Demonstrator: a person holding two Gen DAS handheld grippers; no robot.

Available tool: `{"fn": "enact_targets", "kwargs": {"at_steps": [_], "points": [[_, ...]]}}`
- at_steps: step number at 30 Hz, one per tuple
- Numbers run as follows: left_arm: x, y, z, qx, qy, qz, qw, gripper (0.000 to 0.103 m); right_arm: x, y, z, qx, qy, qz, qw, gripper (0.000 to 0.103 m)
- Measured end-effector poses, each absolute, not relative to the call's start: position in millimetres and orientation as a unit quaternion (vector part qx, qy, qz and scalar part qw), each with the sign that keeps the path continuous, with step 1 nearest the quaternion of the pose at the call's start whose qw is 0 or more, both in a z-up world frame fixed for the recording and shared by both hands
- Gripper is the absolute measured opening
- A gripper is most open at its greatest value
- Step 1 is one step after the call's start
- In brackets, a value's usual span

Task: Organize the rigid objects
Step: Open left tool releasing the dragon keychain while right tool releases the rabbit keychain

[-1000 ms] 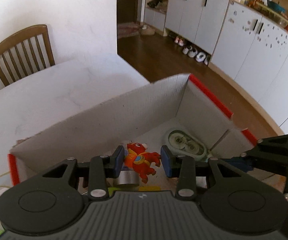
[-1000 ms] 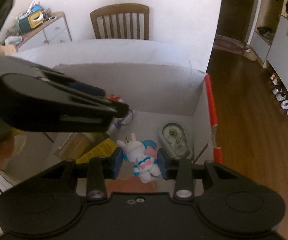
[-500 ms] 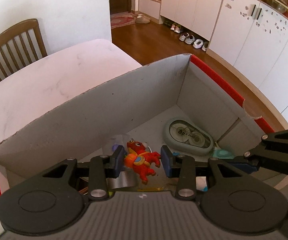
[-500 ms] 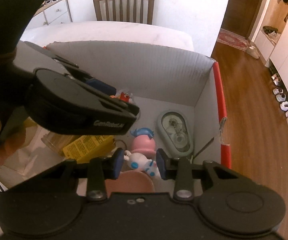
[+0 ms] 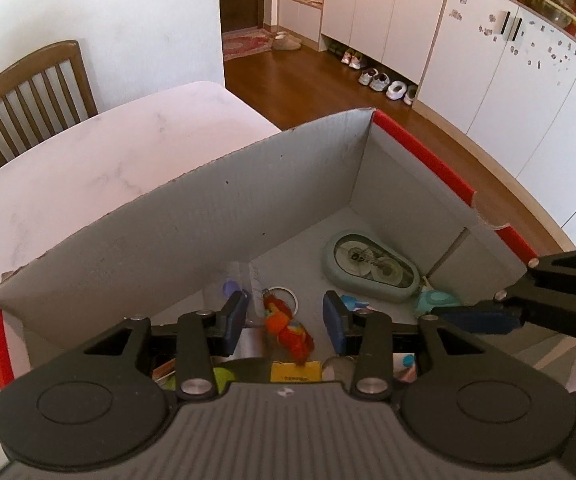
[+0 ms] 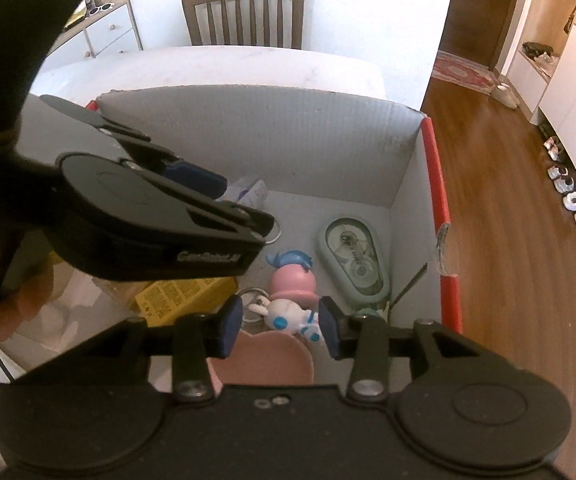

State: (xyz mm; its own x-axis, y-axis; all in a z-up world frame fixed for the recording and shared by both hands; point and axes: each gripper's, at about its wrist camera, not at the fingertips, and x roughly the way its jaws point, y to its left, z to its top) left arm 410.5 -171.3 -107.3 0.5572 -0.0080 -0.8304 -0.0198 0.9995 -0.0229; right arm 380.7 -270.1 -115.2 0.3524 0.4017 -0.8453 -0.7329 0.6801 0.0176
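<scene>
A white table [image 5: 100, 160] carries a grey, red-edged cardboard box [image 5: 216, 216] of small items.

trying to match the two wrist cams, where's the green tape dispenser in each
Left wrist: the green tape dispenser lies right of centre on the box floor, near the red-edged wall.
Right wrist: it lies right of centre, beside that same wall.
Shared landmark: the wooden chair behind the table.

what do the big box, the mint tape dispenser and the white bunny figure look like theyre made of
Box: corrugated board, matte grey, going by the fine ribbing and ragged rim; red strip on some edges.
Tape dispenser: likely hard plastic, mint shell with a clear window showing the reels.
Bunny figure: probably moulded plastic or vinyl, smooth white with blue marks, slightly glossy; too small to be sure.
</scene>
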Motion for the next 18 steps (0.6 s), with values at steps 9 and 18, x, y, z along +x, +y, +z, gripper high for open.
{"fn": "enact_targets", "kwargs": {"at_steps": [9, 18], "points": [[391.2, -169.5, -88.4, -0.026, 0.452, 0.01, 0.892, 0.055, 372.1, -276.2, -100.2, -0.173, 0.429, 0.362, 0.809, 0.064], [362.9, -153.6, -63.3, -0.051, 0.428, 0.023, 0.902, 0.055, 357.4, -280.7, -78.8, -0.159, 0.412, 0.371, 0.817, 0.072]]}}
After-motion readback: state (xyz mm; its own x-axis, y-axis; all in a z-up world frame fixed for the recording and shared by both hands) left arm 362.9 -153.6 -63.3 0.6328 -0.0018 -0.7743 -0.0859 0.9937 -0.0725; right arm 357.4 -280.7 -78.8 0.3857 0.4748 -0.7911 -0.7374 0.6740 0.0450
